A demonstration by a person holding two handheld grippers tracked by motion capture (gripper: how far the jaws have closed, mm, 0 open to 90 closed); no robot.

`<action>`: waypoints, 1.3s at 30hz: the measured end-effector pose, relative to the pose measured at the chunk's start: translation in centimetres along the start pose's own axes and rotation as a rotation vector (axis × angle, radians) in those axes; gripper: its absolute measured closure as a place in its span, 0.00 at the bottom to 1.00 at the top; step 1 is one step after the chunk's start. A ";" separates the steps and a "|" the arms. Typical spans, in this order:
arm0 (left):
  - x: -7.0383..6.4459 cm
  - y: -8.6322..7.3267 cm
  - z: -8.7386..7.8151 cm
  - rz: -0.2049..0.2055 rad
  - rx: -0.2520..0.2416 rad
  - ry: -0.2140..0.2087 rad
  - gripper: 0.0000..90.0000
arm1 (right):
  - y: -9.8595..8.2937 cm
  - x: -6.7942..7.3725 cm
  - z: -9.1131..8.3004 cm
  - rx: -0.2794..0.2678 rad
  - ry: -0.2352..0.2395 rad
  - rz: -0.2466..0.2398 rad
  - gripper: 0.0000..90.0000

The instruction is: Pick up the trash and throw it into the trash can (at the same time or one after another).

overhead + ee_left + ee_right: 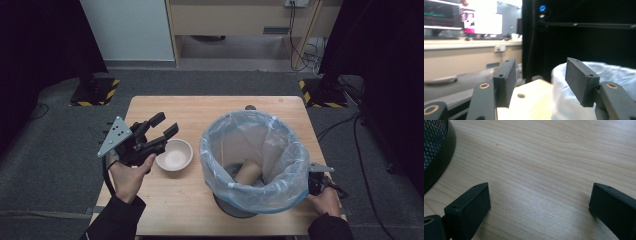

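Note:
A mesh waste bin lined with a clear plastic bag [254, 156] stands on the right half of the wooden table [200, 107]; a cardboard tube [248, 172] lies inside it. A small beige bowl [174, 155] sits left of the bin. My left gripper [164, 125] is held up above the table's left side, just left of the bowl, jaws open and empty; its view looks level past the bag [574, 100]. My right gripper [320, 181] is low behind the bin's right side, open over bare wood [539, 170], with the bin's black mesh base [436, 150] at its left.
The table's far edge has a small round hole [250, 107]. Grey carpet surrounds the table, with black stands on hazard-striped bases [95, 92] at both far corners and cables [350, 125] on the floor at right. A desk with monitors [461, 20] shows far off.

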State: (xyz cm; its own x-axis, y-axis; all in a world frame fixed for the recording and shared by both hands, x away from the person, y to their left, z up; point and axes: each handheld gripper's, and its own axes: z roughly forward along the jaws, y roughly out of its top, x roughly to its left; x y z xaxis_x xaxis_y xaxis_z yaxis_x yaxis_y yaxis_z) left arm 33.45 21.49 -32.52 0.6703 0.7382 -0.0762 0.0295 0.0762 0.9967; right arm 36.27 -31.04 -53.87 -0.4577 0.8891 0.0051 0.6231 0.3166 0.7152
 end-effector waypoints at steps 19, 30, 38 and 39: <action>7.8 -8.6 0.1 -0.057 0.288 0.253 0.37 | 0.0 0.0 0.0 0.000 0.000 0.001 0.04; 10.3 -13.6 0.3 -0.092 0.457 0.327 0.36 | 0.0 0.0 0.0 0.000 0.001 -0.002 0.04; 10.7 -15.6 0.9 -0.090 0.561 0.324 0.38 | 0.0 0.0 0.0 0.000 0.001 -0.002 0.04; 10.7 -15.8 1.0 -0.093 0.568 0.324 0.38 | 0.0 0.0 0.0 0.000 0.001 -0.002 0.04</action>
State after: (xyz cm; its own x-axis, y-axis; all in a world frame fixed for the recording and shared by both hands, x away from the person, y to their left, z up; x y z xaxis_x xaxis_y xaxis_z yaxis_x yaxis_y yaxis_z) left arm 40.89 27.58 -49.02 0.3915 0.9168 -0.0792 0.5228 -0.1508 0.8390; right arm 36.29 -31.04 -53.87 -0.4593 0.8882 0.0046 0.6225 0.3182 0.7150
